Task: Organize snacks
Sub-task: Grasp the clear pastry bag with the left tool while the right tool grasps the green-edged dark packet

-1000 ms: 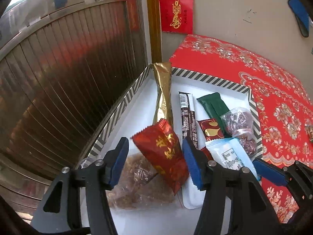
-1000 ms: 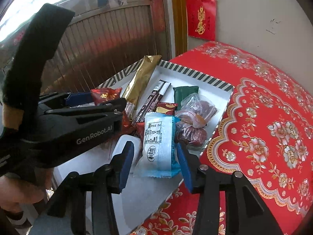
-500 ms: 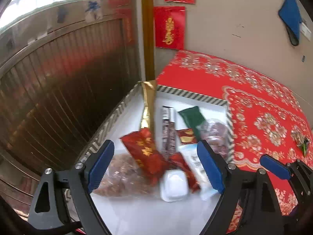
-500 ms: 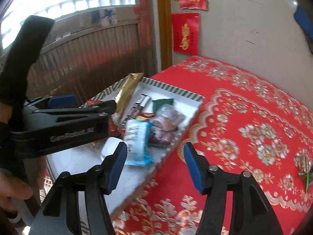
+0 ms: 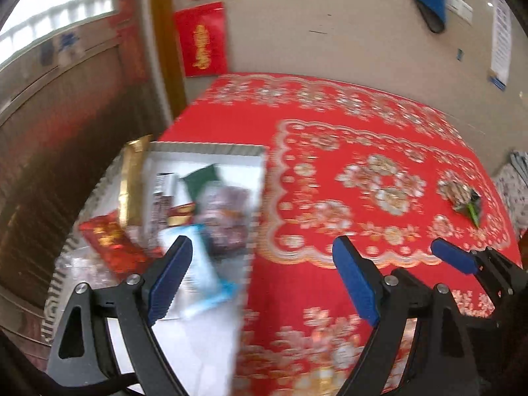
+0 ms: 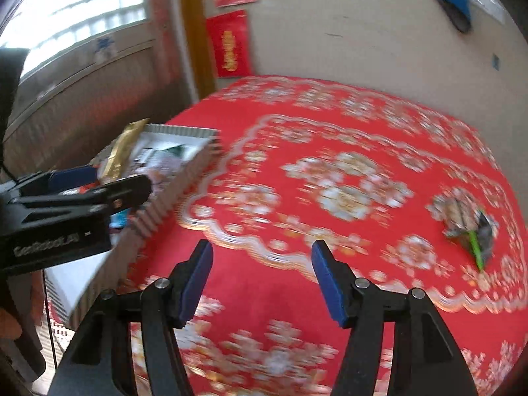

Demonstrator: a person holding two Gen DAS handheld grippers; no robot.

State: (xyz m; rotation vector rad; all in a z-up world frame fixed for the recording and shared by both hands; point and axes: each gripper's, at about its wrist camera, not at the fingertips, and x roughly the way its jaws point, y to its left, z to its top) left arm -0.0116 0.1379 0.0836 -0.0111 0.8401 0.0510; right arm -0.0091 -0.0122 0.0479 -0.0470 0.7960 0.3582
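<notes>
A white tray point(image 5: 204, 148) with a striped rim sits at the left of the table, blurred by motion. It holds a gold packet point(image 5: 132, 178), a red packet point(image 5: 112, 244), a light-blue packet point(image 5: 204, 283), a green packet point(image 5: 201, 178) and a clear bag of dark sweets point(image 5: 227, 217). My left gripper point(image 5: 264, 277) is open over the tray's right edge and the cloth, with nothing between its fingers. My right gripper point(image 6: 262, 264) is open above the bare cloth, right of the tray point(image 6: 184, 181). A loose snack with a green end point(image 6: 468, 227) lies alone at the far right.
A red floral tablecloth point(image 6: 330, 165) covers the table. A brown slatted shutter point(image 5: 49, 132) stands left of the tray and a beige wall point(image 5: 330, 33) with red hangings point(image 5: 203, 39) lies behind. A person's hand point(image 6: 10, 323) holds the left gripper at the left edge.
Both grippers opened wider, pulled back from the tray and swung right over the cloth. The red packet and the light-blue packet, earlier between the fingers, now lie in the tray.
</notes>
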